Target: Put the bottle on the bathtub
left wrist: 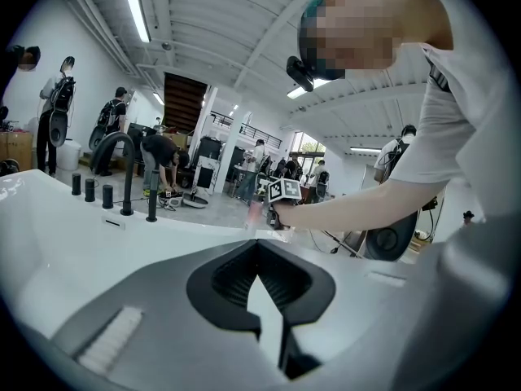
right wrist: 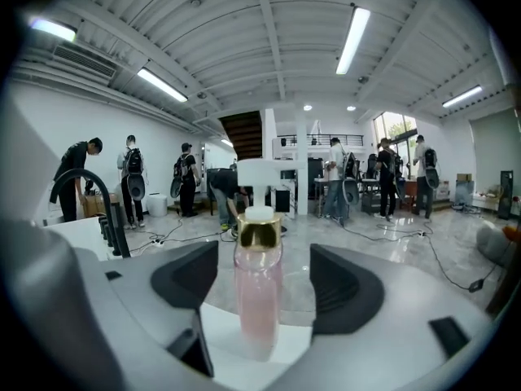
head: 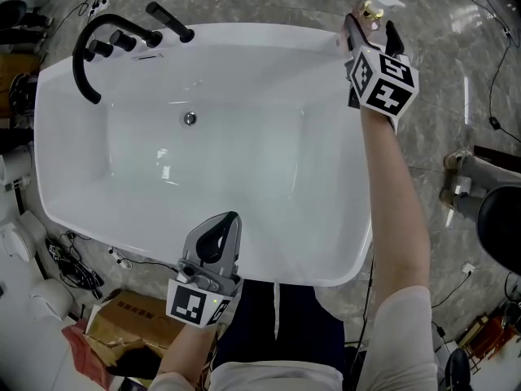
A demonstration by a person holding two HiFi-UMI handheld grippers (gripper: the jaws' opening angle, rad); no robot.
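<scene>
A clear pink pump bottle [head: 377, 6] with a gold collar and white pump stands upright on the far right corner of the white bathtub [head: 244, 32]. In the right gripper view the bottle [right wrist: 259, 296] rests on the tub rim [right wrist: 224, 326] between the two jaws, with a gap on each side. My right gripper [head: 373, 29] is open around it. My left gripper [head: 230, 217] hovers over the tub's near rim, shut with nothing in it. From the left gripper view the bottle [left wrist: 254, 215] shows small, far across the tub.
A black curved faucet [head: 85, 56] and black handles [head: 169, 22] sit at the tub's far left corner. A drain [head: 190, 118] lies in the basin. A cardboard box [head: 130, 316] and cables [head: 73, 261] lie on the floor. Several people stand in the hall behind.
</scene>
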